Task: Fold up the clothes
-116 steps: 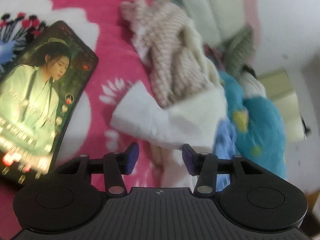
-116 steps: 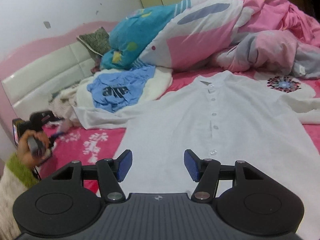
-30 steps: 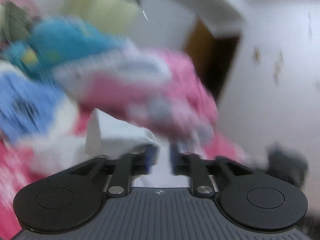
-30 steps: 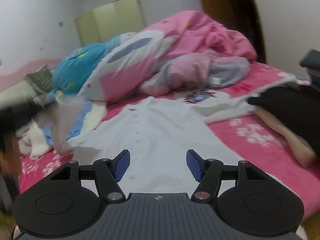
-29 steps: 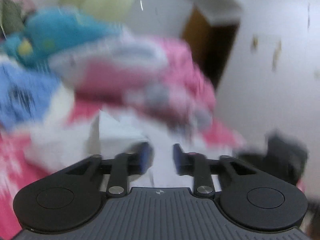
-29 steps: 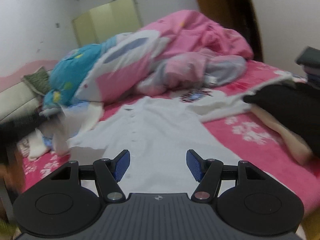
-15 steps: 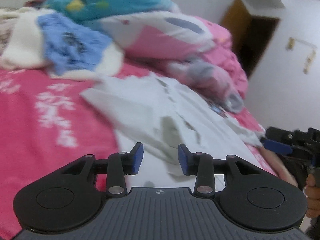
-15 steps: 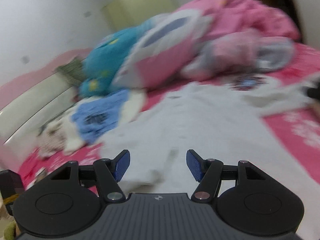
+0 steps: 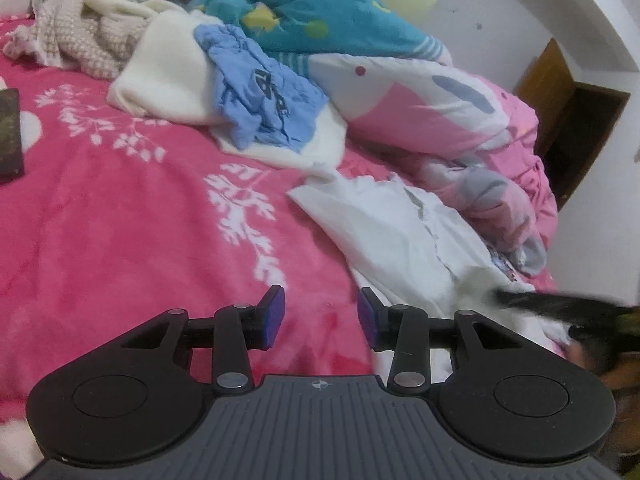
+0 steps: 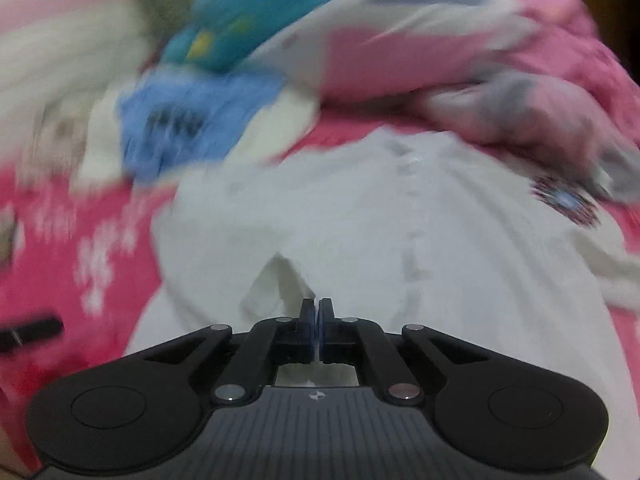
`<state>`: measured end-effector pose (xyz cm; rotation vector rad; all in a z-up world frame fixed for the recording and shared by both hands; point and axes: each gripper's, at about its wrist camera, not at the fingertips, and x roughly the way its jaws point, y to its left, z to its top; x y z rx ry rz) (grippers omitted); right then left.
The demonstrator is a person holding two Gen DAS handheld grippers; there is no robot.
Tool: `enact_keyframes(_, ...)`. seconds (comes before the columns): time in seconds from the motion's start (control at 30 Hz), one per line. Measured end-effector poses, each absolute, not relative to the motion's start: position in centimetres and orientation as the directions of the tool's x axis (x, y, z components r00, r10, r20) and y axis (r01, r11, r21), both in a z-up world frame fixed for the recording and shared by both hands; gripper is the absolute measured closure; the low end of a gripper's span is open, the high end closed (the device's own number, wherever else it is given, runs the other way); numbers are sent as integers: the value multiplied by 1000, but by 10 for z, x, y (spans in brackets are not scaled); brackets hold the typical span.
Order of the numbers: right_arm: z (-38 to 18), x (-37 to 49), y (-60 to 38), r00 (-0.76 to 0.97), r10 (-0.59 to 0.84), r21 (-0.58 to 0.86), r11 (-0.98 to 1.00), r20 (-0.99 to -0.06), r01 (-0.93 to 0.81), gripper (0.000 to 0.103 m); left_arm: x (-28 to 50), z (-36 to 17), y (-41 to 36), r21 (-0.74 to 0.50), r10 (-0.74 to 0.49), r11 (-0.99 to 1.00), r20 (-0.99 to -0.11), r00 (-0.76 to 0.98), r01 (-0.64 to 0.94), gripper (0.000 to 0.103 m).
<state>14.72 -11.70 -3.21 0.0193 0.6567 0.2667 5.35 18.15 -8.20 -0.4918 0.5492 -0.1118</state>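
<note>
The shirt lies on the bedspread at centre right, the clothes pile upper left, the duvet behind it

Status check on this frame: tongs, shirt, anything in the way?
Left tongs open, empty, over pink bedspread. Right tongs shut at a raised fold of white shirt. Nothing in the way.

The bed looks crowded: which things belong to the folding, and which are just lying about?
Folding job:
white shirt
right gripper, fingers shut at a shirt fold
left gripper, fingers apart over the pink bedspread

Lying about:
blue garment
knitted sweater
pink quilt
teal pillow
</note>
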Motion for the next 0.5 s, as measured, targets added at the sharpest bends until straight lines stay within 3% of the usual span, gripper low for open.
enact_keyframes(0.1,4,120,-169,837,278,249,952,-471,-176,103,67,-79,184,-447,-221,895,-471,854,-15,63)
enact_keyframes(0.2,22,104,-210,884,252,341,933,-395,-113,103,94,-80,174,-375,-206,927,-525,826,-8,62)
enact_keyframes(0.5,67,147,-234,915,263,343,927,-304,-153,103,152,-88,138,-170,-109,985,-574,812,12,62)
